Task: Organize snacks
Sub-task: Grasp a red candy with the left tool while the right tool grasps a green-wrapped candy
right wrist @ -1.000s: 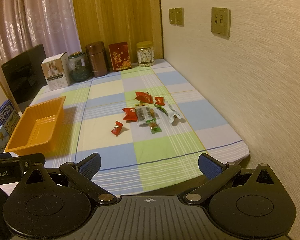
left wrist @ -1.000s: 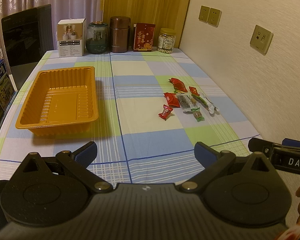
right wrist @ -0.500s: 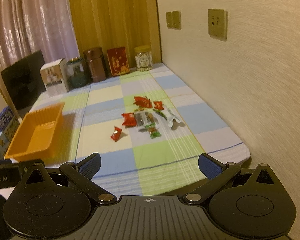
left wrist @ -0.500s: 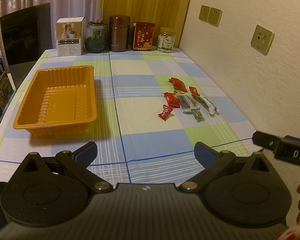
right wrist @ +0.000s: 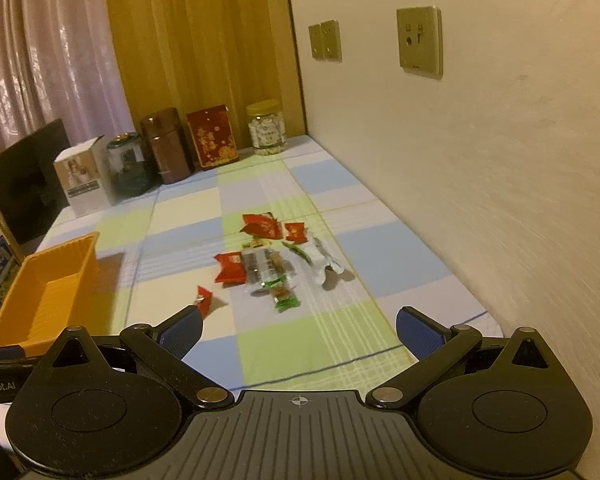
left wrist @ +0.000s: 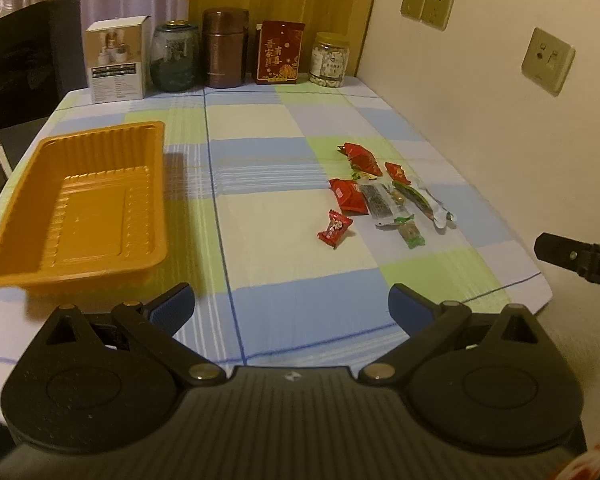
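Note:
An empty orange tray (left wrist: 80, 204) (right wrist: 40, 300) sits on the left of the checked tablecloth. Several wrapped snacks lie in a loose pile (left wrist: 384, 196) (right wrist: 272, 260) on the right side, red, green and clear wrappers. One small red candy (left wrist: 334, 229) (right wrist: 205, 298) lies apart, nearer me. My left gripper (left wrist: 291, 307) is open over the near table edge, nothing between its fingers. My right gripper (right wrist: 299, 327) is open too, facing the pile from the near edge. Part of the right gripper's body (left wrist: 576, 258) shows at the right of the left wrist view.
Along the back stand a white box (left wrist: 116, 65), a dark glass jar (left wrist: 175, 58), a brown canister (left wrist: 225, 48), a red tin (left wrist: 279, 52) and a jar of nuts (left wrist: 329, 60). A wall with sockets (right wrist: 419, 42) bounds the right. A dark chair (left wrist: 28, 64) stands back left.
Both grippers have moved forward toward the table, the right one drawing nearer the snack pile. Both stay open. Nothing on the table has moved.

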